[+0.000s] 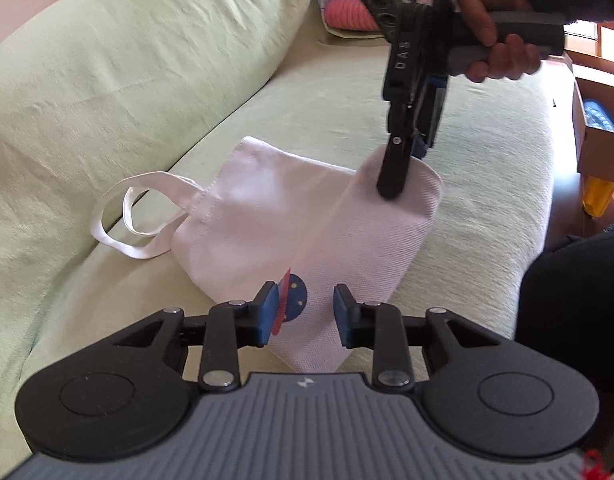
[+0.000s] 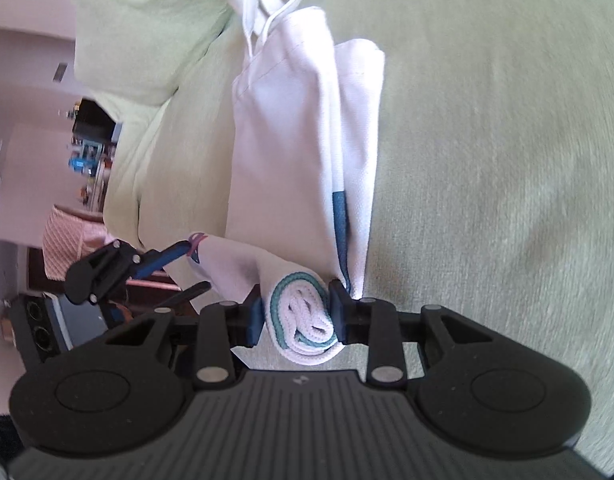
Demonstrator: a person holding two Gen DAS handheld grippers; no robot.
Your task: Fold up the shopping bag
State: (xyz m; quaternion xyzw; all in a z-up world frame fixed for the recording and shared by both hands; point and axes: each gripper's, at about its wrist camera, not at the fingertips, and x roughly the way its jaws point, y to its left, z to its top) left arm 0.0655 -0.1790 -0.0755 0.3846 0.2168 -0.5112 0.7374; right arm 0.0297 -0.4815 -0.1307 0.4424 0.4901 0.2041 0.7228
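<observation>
A white shopping bag [image 1: 267, 220] with a blue and red print lies on a green sofa seat [image 1: 487, 152], its two loop handles [image 1: 123, 216] trailing toward the backrest. My right gripper [image 1: 391, 188] reaches down from above and is shut on the bag's far corner, which is lifted. In the right wrist view its pads squeeze a bunched roll of the bag's fabric [image 2: 303, 316] at the gripper [image 2: 295, 312], and the rest of the bag [image 2: 279, 140] stretches away. My left gripper [image 1: 305, 312] stands open around the near printed corner; its fingers [image 2: 175, 250] straddle that corner.
The sofa's back cushion [image 1: 127, 60] rises on the left. Pink and blue knitted things [image 1: 347, 12] lie at the far end of the seat. A cardboard box [image 1: 599, 132] and a yellow object [image 1: 599, 196] sit beyond the seat's right edge. A hand [image 1: 495, 36] holds the right gripper.
</observation>
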